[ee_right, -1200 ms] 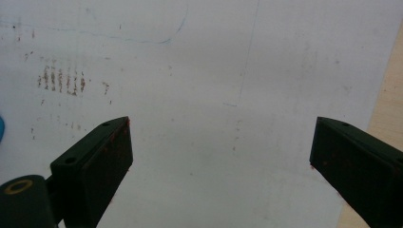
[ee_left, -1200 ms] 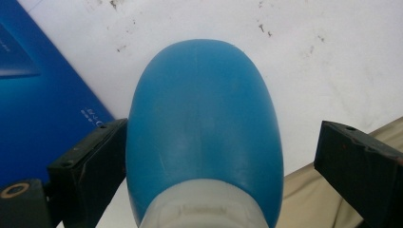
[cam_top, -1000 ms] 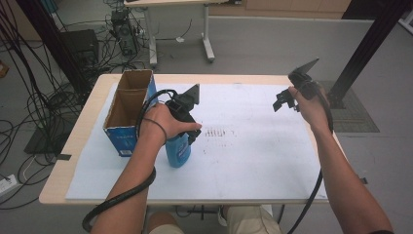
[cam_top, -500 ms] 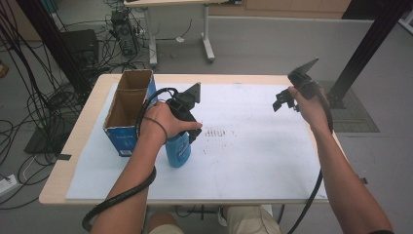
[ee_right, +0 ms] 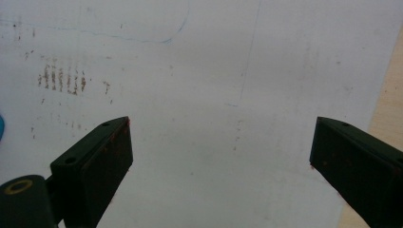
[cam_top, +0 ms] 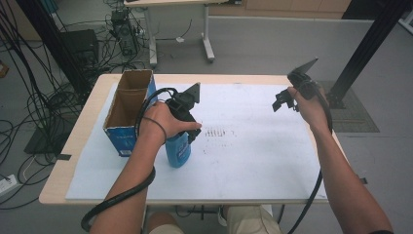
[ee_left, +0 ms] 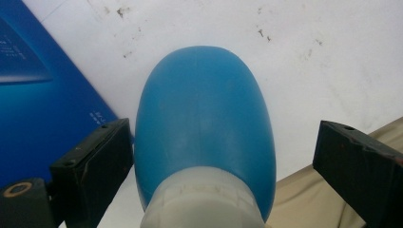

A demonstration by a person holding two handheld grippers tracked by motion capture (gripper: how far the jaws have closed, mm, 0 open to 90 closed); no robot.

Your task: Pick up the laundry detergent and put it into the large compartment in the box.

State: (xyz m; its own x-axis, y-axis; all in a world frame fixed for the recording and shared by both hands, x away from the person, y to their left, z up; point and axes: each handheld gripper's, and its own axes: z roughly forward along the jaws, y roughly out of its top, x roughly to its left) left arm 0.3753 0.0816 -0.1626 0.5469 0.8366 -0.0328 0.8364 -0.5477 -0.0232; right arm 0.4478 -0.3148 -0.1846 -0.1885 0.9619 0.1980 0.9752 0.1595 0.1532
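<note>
I see the bottle (ee_left: pixel 204 137) standing upright on the white sheet (cam_top: pixel 253 151) on the bench (cam_top: pixel 87 141), just beside the box (cam_top: pixel 127 117). It sits between my left gripper's (ee_left: pixel 223 156) fingers (ee_left: pixel 95 166), nearer one of them; the other is clear, so they are released. My right gripper (ee_right: pixel 221 156) hangs spread wide over bare sheet, well apart.

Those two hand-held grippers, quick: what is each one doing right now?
Left hand-held gripper: open, jaws either side of the blue bottle, right jaw clear of it.
Right hand-held gripper: open, holding nothing, above the white sheet.
</note>
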